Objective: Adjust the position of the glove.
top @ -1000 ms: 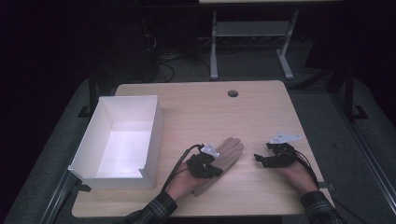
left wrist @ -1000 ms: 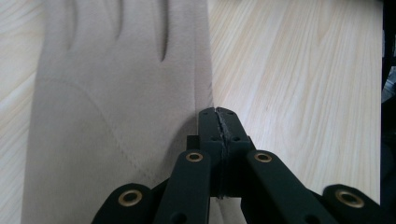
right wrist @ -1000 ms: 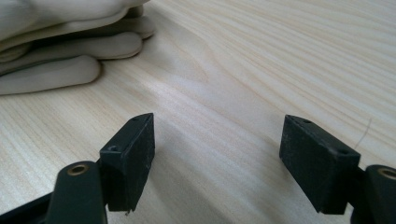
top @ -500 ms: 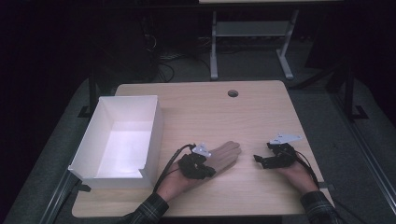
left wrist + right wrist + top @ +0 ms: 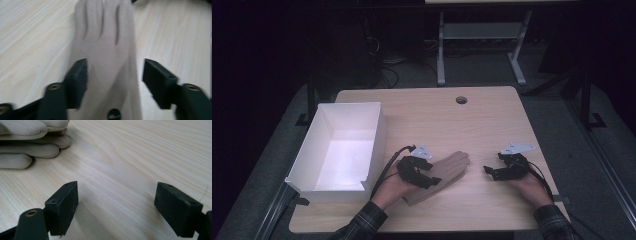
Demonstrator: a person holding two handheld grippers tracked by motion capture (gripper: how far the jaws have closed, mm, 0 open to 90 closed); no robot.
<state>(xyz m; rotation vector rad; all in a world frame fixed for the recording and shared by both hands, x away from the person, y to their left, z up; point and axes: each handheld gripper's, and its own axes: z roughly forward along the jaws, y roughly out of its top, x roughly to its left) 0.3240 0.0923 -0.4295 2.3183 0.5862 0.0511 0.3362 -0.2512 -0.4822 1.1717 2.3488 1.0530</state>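
Note:
A beige glove (image 5: 452,167) lies flat on the wooden table (image 5: 437,117), fingers pointing up and to the right. My left gripper (image 5: 428,176) sits over its cuff end. In the left gripper view the glove (image 5: 107,37) runs between the jaws, and the left gripper (image 5: 115,75) is open and straddles it, one jaw overlapping the glove's edge. My right gripper (image 5: 491,172) rests on bare wood to the right of the glove. It is open (image 5: 116,202) with nothing between its jaws, and the glove's fingertips (image 5: 30,150) lie ahead at the upper left.
An open white box (image 5: 379,135) stands on the table's left side, near the left hand. A round cable hole (image 5: 461,100) sits by the far edge. Beyond the table is a metal stand (image 5: 482,35) on a dark floor.
The left gripper has slid slightly left along the glove towards its cuff. The glove and the right gripper have barely moved.

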